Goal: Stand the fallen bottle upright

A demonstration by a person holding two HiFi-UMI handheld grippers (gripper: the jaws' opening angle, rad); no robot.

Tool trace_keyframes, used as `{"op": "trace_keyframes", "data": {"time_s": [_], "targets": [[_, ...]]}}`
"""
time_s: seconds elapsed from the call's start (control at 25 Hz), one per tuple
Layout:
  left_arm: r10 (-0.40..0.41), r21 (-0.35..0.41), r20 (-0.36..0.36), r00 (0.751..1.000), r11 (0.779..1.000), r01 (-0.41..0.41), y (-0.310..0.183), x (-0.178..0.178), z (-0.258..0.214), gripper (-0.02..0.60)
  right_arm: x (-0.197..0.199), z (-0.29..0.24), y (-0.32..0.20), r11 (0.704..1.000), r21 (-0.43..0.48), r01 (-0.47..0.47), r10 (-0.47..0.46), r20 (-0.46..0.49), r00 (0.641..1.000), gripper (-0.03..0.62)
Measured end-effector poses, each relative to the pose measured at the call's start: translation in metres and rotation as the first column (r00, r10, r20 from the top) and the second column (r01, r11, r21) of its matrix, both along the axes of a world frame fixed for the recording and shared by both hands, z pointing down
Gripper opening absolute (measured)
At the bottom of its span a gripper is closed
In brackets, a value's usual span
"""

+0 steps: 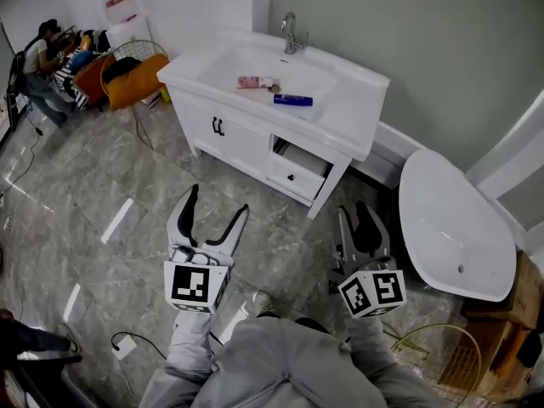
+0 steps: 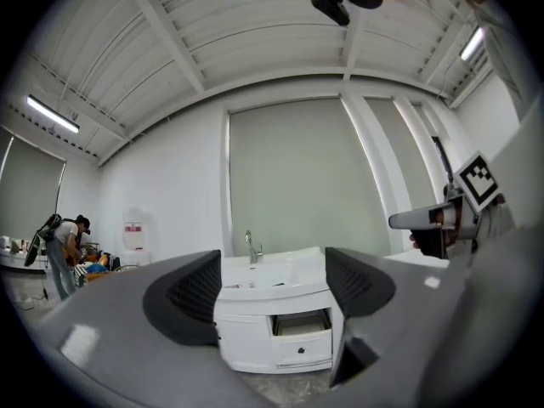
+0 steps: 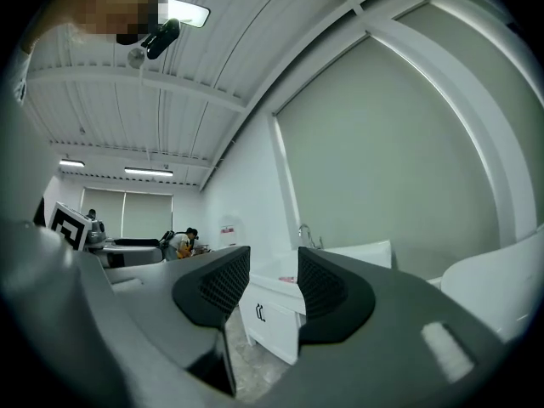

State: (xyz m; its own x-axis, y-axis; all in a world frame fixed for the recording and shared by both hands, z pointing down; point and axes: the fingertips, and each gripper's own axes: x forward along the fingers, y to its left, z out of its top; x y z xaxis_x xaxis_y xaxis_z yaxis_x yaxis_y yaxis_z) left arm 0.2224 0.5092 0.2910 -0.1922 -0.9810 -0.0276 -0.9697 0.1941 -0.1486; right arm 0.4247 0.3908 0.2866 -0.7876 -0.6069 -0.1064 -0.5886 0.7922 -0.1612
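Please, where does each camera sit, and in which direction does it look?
Head view: on the head, steeply down onto vanity, lying bottle; grey sleeves, left gripper and right gripper show.
Left gripper view: on that gripper, level towards the vanity between open jaws; right gripper at right.
Right gripper view: likewise, towards the vanity past its close-set jaws.
Shared: the vanity.

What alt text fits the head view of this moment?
A blue bottle lies flat on top of a white vanity that has one drawer open. In the foreground, the left gripper is open and the right gripper nearly shut, both empty and pointing toward the vanity; a white bathtub stands at right.
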Motion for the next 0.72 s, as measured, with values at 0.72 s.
{"op": "trace_keyframes", "data": {"time_s": [0.72], "targets": [[0.005, -0.035, 0.034, 0.999, 0.999, -0.003, -0.171, -0.155, 0.024, 0.411, -0.153, 0.023, -0.17, 1.0, -0.027, 0.012, -0.012, -0.004, 1.0, 0.16]]}}
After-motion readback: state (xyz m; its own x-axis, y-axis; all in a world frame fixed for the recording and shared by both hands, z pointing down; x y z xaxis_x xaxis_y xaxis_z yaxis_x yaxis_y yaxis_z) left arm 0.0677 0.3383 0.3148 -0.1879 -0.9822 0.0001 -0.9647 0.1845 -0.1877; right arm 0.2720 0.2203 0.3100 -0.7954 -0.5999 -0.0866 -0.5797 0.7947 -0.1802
